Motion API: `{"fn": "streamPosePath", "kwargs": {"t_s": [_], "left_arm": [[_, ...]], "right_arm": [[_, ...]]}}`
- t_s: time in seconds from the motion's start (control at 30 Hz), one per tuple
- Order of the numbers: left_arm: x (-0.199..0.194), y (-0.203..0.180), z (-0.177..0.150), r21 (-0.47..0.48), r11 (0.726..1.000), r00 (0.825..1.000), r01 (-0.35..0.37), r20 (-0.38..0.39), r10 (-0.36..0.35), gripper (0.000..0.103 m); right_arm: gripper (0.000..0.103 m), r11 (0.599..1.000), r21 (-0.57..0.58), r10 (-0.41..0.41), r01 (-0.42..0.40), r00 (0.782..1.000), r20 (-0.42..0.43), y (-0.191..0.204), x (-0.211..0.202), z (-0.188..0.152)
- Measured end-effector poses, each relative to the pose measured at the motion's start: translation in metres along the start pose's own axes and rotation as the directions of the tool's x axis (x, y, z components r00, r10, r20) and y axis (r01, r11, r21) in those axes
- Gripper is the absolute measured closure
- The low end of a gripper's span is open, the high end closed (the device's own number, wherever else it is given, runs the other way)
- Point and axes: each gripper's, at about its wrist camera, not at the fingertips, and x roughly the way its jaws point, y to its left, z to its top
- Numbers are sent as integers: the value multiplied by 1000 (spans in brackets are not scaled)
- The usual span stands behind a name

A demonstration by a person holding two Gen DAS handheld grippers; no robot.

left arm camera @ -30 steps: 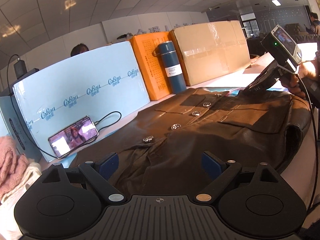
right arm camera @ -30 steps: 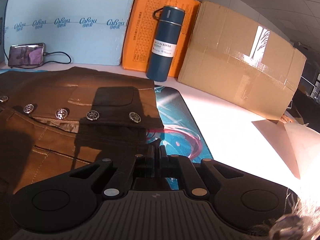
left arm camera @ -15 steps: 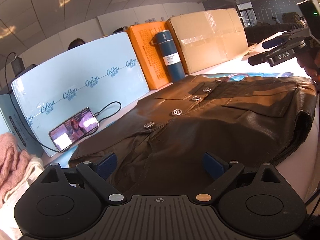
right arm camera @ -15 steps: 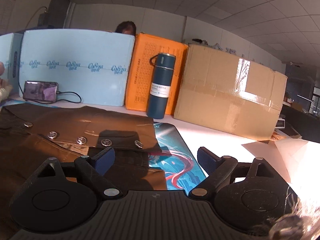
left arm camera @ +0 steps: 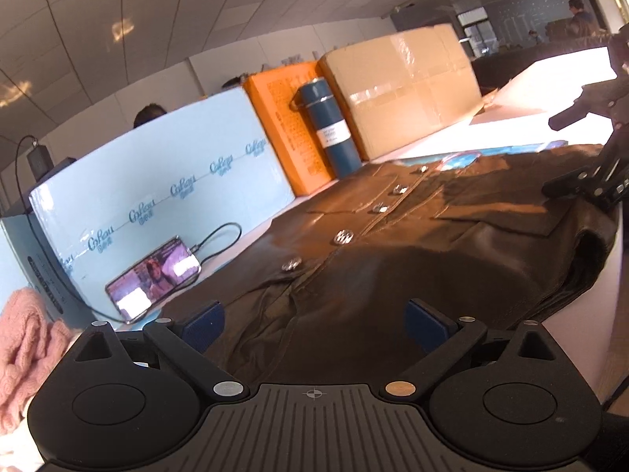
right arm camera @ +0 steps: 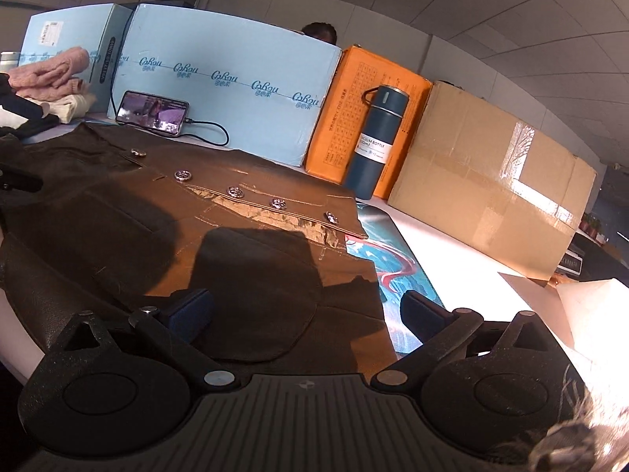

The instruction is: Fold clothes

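A brown leather jacket [left arm camera: 412,244] with a row of metal buttons [left arm camera: 343,237] lies flat across the table; it also shows in the right wrist view [right arm camera: 129,232]. My left gripper [left arm camera: 314,320] is open and empty, just above the jacket's near end. My right gripper [right arm camera: 304,310] is open and empty, low over the jacket's edge by a rounded flap [right arm camera: 255,299]. The right gripper also shows in the left wrist view [left arm camera: 582,185], over the jacket's far right side.
A light blue box [right arm camera: 228,82], an orange box [right arm camera: 354,118], a dark blue flask [right arm camera: 375,141] and a cardboard box [right arm camera: 487,181] line the back. A phone [right arm camera: 153,112] on a cable leans there. Pink knitwear [left arm camera: 23,350] lies at left. A printed mat [right arm camera: 389,271] lies under the jacket.
The right gripper opened from shut and dropped low over the jacket's edge. The left gripper stayed open and tilted a little; the jacket lies as before.
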Motion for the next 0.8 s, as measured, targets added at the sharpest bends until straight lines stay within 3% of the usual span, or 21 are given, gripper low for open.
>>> {"fn": "streamPosePath", "kwargs": {"t_s": [0.07, 0.13, 0.3, 0.47, 0.67, 0.8], "left_arm": [[-14, -6, 4, 24, 993, 989, 118, 89, -120, 3], [-23, -17, 6, 72, 964, 956, 256, 128, -264, 3], [-14, -63, 15, 155, 903, 903, 401, 103, -418, 3], [11, -93, 25, 136, 946, 948, 295, 80, -308, 3], [26, -63, 32, -81, 959, 961, 273, 62, -268, 3], [30, -51, 32, -151, 949, 961, 277, 57, -271, 3]], "right_arm": [[0, 1000, 25, 1, -2, 999, 36, -1, -6, 0], [0, 997, 62, 32, -37, 997, 72, 0, -13, 1], [0, 981, 148, 104, -129, 981, 165, 3, -30, 4], [0, 954, 212, 155, -211, 955, 251, 6, -46, 7], [0, 978, 158, 108, -136, 978, 177, 4, -51, -2], [0, 990, 112, 74, -87, 991, 115, 5, -51, -10]]}}
